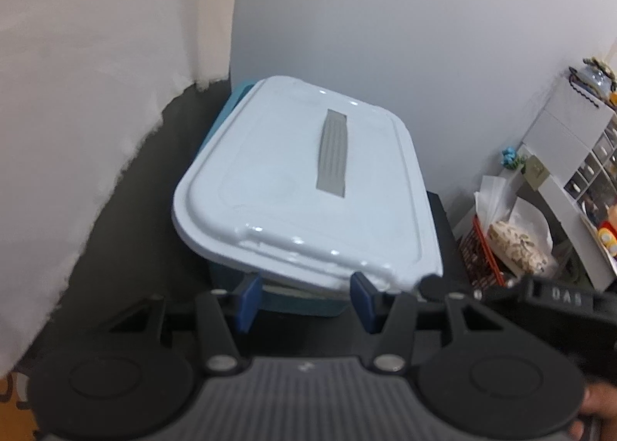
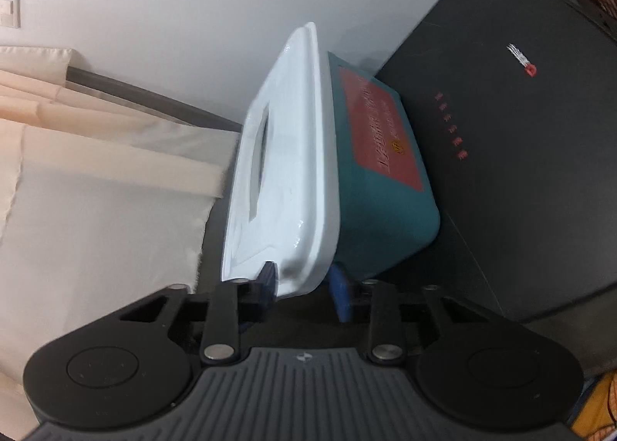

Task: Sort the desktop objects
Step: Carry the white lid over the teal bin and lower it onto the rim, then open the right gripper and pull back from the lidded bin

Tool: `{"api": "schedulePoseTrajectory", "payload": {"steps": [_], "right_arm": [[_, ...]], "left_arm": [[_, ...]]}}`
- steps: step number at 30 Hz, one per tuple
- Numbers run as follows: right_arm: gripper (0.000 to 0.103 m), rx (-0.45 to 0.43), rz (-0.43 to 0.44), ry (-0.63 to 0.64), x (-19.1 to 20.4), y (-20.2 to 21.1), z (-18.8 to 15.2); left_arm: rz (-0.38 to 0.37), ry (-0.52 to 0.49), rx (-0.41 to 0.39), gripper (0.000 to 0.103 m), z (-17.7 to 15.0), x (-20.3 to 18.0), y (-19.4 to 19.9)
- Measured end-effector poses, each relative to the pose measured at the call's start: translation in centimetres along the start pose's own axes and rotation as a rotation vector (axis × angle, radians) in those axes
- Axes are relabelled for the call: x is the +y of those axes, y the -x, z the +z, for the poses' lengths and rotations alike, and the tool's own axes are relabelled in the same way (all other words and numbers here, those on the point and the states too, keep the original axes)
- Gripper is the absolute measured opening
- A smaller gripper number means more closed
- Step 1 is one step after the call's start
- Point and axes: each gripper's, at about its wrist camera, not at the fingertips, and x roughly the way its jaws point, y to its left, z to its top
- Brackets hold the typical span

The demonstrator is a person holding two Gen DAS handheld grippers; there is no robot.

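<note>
Between the right gripper's (image 2: 306,292) pads sits the lid's (image 2: 285,171) near rim, pinched; left gripper (image 1: 306,300) waits spread just before the box (image 1: 270,298) on the black mat (image 2: 520,171). Likely opening the box: next, lift the lid steadily.

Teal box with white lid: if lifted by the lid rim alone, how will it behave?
The white lid looks glossy hard plastic, so probably stiff but slippery. The right gripper pinches only one corner, so the teal box may tilt. Whether the lid is latched is unclear; it could pop off.
</note>
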Motion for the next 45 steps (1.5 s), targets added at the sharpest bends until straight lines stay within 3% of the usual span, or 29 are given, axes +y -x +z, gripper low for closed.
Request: {"api": "schedulePoseTrajectory", "payload": {"steps": [6,20,23,35,45], "right_arm": [[0.027,-0.054,-0.021,0.024,1.2,-0.1,1.8],[0.03,0.005,-0.059,0.061,2.0,-1.4,3.4],[0.03,0.003,-0.05,0.054,1.4,-0.9,3.2],[0.031,0.003,-0.064,0.157,1.2,1.1,2.3],[0.051,-0.062,-0.126,0.225,2.1,4.1,2.0]], "left_arm": [[0.008,-0.009,0.0,0.054,0.5,-0.1,-0.6],[0.023,-0.001,0.004,0.054,1.8,0.3,-2.0],[0.11,0.094,-0.033,0.054,-1.1,-2.2,0.1],[0.109,0.076,-0.04,0.054,-1.1,-3.5,0.4],[0.084,0.052,-0.064,0.054,-1.3,-5.9,2.8]]}}
